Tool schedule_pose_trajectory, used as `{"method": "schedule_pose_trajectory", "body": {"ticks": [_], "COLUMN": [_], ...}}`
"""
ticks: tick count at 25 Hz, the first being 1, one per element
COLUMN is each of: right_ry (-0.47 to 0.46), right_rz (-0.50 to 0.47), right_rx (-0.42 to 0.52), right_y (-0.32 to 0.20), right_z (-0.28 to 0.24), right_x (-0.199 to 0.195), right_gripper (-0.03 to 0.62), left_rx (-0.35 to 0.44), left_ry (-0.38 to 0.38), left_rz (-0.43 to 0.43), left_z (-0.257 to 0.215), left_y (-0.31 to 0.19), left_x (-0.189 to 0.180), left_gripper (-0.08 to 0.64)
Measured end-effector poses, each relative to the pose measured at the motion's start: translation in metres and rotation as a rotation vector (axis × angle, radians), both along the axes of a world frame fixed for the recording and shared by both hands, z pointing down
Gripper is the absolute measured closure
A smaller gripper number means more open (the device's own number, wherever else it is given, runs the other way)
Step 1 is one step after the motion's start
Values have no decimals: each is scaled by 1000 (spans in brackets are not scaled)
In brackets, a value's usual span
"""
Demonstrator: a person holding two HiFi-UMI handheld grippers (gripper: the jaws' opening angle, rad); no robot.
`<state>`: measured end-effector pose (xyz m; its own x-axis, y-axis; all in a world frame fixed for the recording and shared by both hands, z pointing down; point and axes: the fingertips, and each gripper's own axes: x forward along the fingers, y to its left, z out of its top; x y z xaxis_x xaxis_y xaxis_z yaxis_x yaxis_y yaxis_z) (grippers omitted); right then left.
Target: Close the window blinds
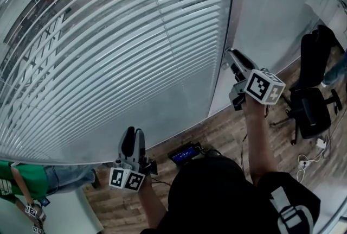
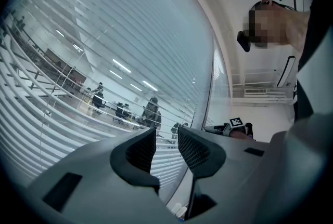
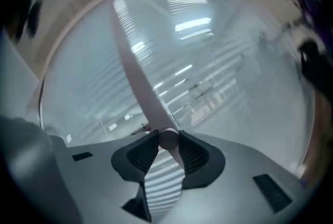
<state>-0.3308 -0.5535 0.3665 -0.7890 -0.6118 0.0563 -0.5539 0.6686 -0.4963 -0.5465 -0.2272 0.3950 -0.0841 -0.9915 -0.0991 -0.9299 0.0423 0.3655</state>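
The blinds (image 1: 108, 54) are hanging across the big window in front of me, filling most of the head view. Their pale slats are running level, and the room beyond the glass is showing through the gaps between them. The thin white wand (image 3: 140, 88) is slanting down at the right edge of the blinds, beside the window post (image 1: 238, 10).

I am holding the lower end of that wand in my right gripper (image 3: 167, 140). Its round tip is sitting between the two dark pads, and both jaws are pressing against it from either side. In the head view the right gripper (image 1: 232, 56) is reaching up beside the post, higher than my other hand.

My left gripper (image 2: 166, 140) is pointing roughly level at the lower slats. Its jaws are standing a narrow gap apart, and only the blinds are showing through that gap. In the head view the left gripper (image 1: 134, 132) is sitting low, near the bottom edge of the blinds.

Below me the wooden floor (image 1: 217, 135) is showing. An office chair (image 1: 312, 102) is standing off to my right, and a person in green (image 1: 21, 178) is at the lower left.
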Motion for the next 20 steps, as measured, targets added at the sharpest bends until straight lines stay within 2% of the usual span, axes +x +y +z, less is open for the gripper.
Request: {"method": "schedule_pose_trajectory", "body": {"ticks": [1,3,5,6,7,8,9,12,14,17,20], "right_ry": [-146,-333,-429,-449,-434,-370,-256,196,428,627,724], "right_rz": [-24,-49,-71,-95,-122,-135,-120,-10,30,73,110], "right_rx": [-117,-272,-358,-359,-318,-240,-134,257,467,634,697], "right_y": [-1,-3,-6,-7,-7,-5,-2,5,9,11,8], "right_z": [-1,0,3,2,0,-1,0,2,-2,-6,-7], "right_x": [1,2,4,3,0,-2,-2,1,-4,-9,-7], "right_gripper": [465,465,465,465,465,460,455,439,439,440,445], "left_rx": [1,2,2,2,0,-2,-4,-8,-11,-12,-12], "left_ry": [0,-1,-2,-3,-3,-4,-4,-8,-10,-11,-13], "left_rz": [0,1,1,2,3,4,5,8,12,22,28], "left_z": [0,-1,-1,-2,-2,-2,-2,-3,-3,-2,-3], "left_y": [0,1,-1,-2,-3,-5,-5,-5,-8,-12,-13], "left_x": [0,1,2,2,3,3,4,5,6,10,14], "left_gripper": [417,417,417,417,417,417,417,417,417,417,417]}}
